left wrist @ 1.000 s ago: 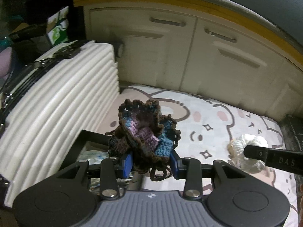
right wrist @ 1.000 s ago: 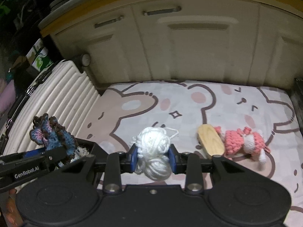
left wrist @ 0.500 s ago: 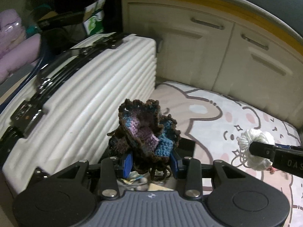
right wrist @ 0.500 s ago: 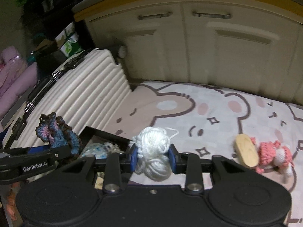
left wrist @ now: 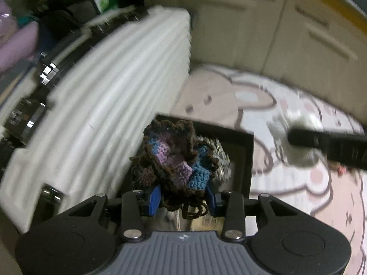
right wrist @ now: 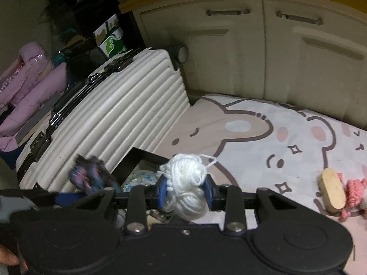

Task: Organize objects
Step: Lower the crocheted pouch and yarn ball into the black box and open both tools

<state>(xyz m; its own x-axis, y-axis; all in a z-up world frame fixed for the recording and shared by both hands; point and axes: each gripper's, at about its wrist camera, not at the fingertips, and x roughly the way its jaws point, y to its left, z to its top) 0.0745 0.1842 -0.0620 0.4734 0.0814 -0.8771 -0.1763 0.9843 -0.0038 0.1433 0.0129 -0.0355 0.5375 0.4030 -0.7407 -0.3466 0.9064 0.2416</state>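
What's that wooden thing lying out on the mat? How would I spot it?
Start at the white ribbed suitcase and look across the cartoon mat to its far right side. There a pale oval wooden block lies against a pink knitted toy; it is the only hard, smooth thing among yarn items.

at the left of your frame lies a ribbed white suitcase (right wrist: 119, 119); cream cupboard doors (right wrist: 252, 52) fill the top, a purple jacket (right wrist: 27, 87) the far left.

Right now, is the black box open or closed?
Open: the black box shows no lid, and a bluish item lies visible inside.
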